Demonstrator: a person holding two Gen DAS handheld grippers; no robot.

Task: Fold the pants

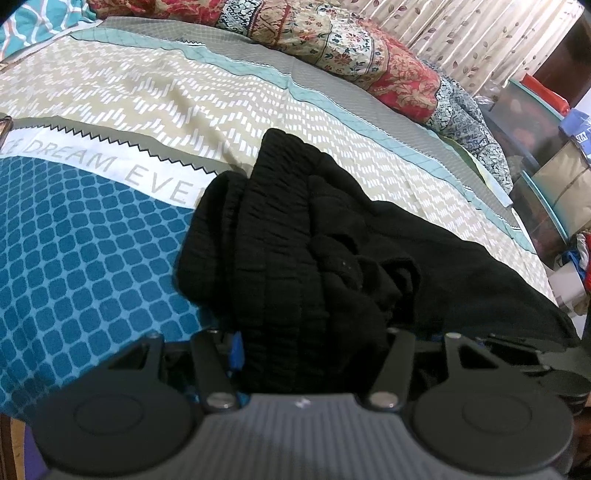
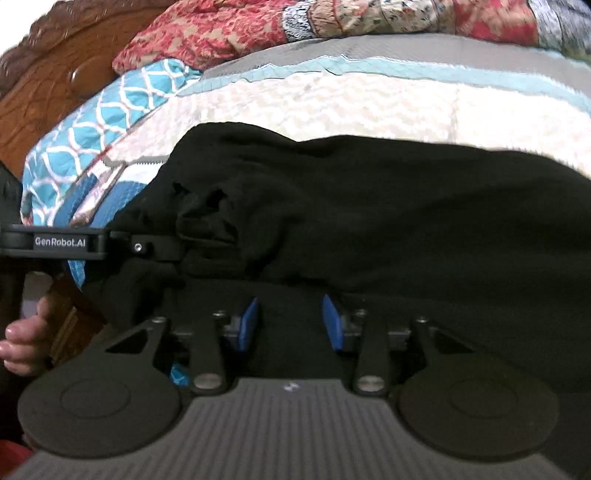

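Pants point(image 1: 295, 236): black; bedsheet point(image 1: 92, 258): blue honeycomb grid, beige with white dashes, teal and grey bands; quilt point(image 1: 332, 40): red and cream floral; curtain point(image 1: 480, 33): cream, brown leaves; tool pads point(image 2: 249, 325): blue.

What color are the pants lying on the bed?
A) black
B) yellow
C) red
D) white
A, the pants are a plain black heap on the patterned bedsheet, and the right wrist view shows the same black cloth.
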